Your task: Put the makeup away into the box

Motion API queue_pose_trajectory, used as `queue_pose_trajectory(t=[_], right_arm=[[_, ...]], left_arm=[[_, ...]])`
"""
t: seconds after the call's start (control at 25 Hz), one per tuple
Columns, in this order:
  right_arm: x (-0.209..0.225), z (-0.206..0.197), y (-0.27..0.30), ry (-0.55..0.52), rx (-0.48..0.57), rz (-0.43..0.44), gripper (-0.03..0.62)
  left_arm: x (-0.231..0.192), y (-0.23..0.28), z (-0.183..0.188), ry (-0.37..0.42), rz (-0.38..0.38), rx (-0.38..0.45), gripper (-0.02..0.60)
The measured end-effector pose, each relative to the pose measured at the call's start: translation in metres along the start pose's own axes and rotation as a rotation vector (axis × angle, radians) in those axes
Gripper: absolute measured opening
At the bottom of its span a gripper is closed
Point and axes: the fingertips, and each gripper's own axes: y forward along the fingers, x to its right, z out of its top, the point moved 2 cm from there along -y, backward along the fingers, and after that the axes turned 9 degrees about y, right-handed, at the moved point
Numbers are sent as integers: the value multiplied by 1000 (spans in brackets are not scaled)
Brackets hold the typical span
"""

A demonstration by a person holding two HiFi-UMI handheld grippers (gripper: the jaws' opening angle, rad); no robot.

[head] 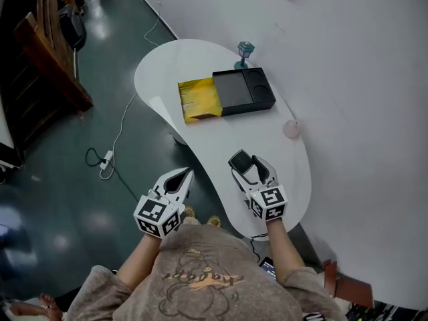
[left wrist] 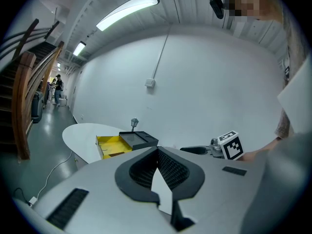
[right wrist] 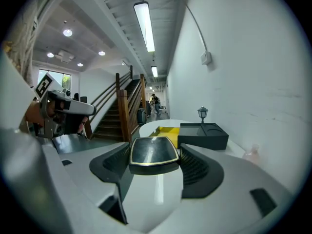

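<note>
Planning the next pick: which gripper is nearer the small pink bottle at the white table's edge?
Right. The right gripper, gripping a black gold-trimmed compact, is just short of the pink bottle; the left gripper is off the table's opposite edge.

You stand in the open hall of a large commercial or public building, not a home. A glossy dark green floor (head: 80,199) runs past a brown wooden staircase with railings (right wrist: 113,112), and a person (left wrist: 58,88) stands at the far end. Long white tube lights (right wrist: 145,26) line a high ribbed white ceiling (left wrist: 195,4). A curved white table (head: 200,59) sits against a bare white wall (head: 348,39), and a white power strip (head: 105,160) lies on the floor nearby.
</note>
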Motion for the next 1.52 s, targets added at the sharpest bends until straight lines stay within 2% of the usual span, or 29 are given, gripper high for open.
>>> queue_pose_trajectory(t=[0.28, 0.48, 1.04, 1.52], right_arm=[[-33, 5, 6, -10, 11, 68, 330], [-44, 10, 19, -17, 15, 85, 330], [-72, 40, 67, -17, 45, 35, 329], [-83, 50, 107, -17, 47, -16, 328]], left_arm=[[-11, -18, -4, -16, 54, 15, 20], [-22, -25, -8, -20, 67, 15, 20], [-79, -39, 4, -1, 22, 25, 20], [-122, -38, -2, -21, -22, 13, 20]])
